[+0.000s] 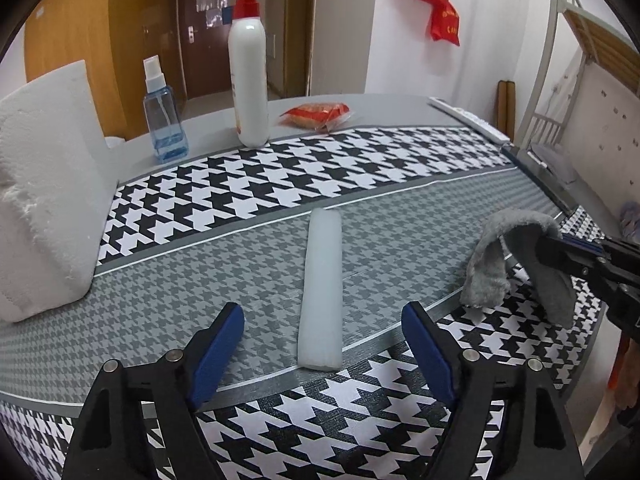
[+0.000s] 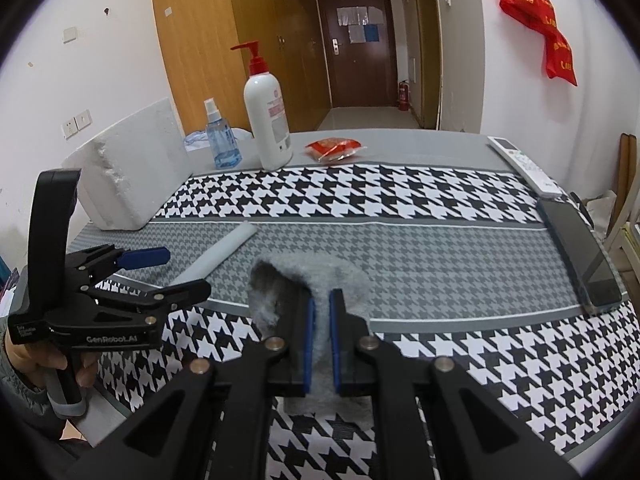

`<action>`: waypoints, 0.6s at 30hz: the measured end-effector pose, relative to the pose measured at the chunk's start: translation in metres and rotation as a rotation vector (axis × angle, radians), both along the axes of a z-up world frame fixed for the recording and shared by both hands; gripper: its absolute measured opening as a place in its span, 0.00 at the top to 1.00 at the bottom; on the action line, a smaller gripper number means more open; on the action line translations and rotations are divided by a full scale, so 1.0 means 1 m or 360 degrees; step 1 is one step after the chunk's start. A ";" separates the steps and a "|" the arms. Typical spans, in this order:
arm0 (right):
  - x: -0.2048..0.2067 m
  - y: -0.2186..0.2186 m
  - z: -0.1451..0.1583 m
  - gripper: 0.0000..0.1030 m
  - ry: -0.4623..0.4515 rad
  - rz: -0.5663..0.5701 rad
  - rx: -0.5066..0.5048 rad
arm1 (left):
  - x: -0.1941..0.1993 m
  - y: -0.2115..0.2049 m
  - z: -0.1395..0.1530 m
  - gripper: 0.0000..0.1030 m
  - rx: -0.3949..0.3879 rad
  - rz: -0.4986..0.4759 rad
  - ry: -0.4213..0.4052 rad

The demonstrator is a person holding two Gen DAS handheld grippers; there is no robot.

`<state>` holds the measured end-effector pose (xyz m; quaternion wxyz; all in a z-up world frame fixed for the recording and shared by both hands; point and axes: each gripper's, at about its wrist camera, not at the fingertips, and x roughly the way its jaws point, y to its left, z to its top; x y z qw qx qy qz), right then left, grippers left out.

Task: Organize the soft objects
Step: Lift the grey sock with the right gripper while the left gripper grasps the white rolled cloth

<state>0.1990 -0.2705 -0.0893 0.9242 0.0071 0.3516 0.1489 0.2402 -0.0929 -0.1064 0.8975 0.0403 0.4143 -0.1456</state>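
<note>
Left gripper (image 1: 323,354), jaws apart, straddles the white foam strip (image 1: 322,280) — squeeze it mid-width, gently — while the right gripper (image 2: 322,340) pinches the grey fuzzy cloth (image 2: 344,276).

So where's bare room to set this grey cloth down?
Free: the grey band between the white foam roll and the phone, and the checked strip ahead of it. Crowded: far left, around the foam block, spray bottle and pump bottle.
</note>
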 end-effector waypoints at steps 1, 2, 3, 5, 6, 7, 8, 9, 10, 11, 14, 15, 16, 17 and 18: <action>0.000 0.000 -0.001 0.90 0.0005 0.0002 -0.0004 | 0.001 0.000 -0.001 0.27 -0.0001 -0.0006 0.0010; 0.001 0.000 -0.001 0.90 0.0008 0.0002 -0.0009 | 0.002 -0.001 -0.001 0.29 -0.0007 -0.0012 0.0019; 0.001 0.000 -0.001 0.90 0.0013 0.0004 -0.0014 | 0.002 -0.001 -0.002 0.32 -0.0005 -0.0013 0.0027; 0.002 -0.001 -0.002 0.90 0.0019 0.0004 -0.0021 | 0.004 -0.004 -0.004 0.34 0.0006 -0.0020 0.0036; 0.002 -0.001 -0.002 0.90 0.0020 0.0003 -0.0020 | 0.005 -0.004 -0.005 0.34 0.0016 -0.0021 0.0042; 0.002 -0.002 -0.003 0.90 0.0020 0.0004 -0.0018 | 0.006 -0.005 -0.006 0.35 0.0031 -0.0014 0.0049; 0.002 -0.002 -0.003 0.90 0.0019 0.0004 -0.0016 | 0.006 -0.005 -0.006 0.36 0.0040 -0.0008 0.0044; 0.002 -0.002 -0.003 0.90 0.0019 0.0003 -0.0018 | 0.007 -0.006 -0.007 0.40 0.0050 -0.0003 0.0041; 0.002 -0.002 -0.004 0.90 0.0021 0.0001 -0.0025 | 0.007 -0.007 -0.007 0.43 0.0058 0.0001 0.0037; 0.002 -0.002 -0.004 0.90 0.0025 0.0001 -0.0026 | 0.008 -0.008 -0.007 0.44 0.0065 0.0004 0.0034; 0.002 -0.001 -0.006 0.90 0.0037 0.0006 -0.0034 | 0.009 -0.009 -0.007 0.49 0.0076 0.0018 0.0031; 0.002 -0.001 -0.006 0.90 0.0039 0.0007 -0.0034 | 0.009 -0.009 -0.006 0.53 0.0082 0.0021 0.0027; 0.002 -0.002 -0.006 0.90 0.0037 0.0008 -0.0033 | 0.010 -0.010 -0.006 0.57 0.0085 0.0021 0.0024; 0.002 -0.002 -0.006 0.90 0.0036 0.0008 -0.0033 | 0.010 -0.011 -0.006 0.59 0.0082 0.0012 0.0022; 0.002 -0.003 -0.006 0.90 0.0034 0.0004 -0.0033 | 0.009 -0.011 -0.006 0.63 0.0087 0.0004 0.0019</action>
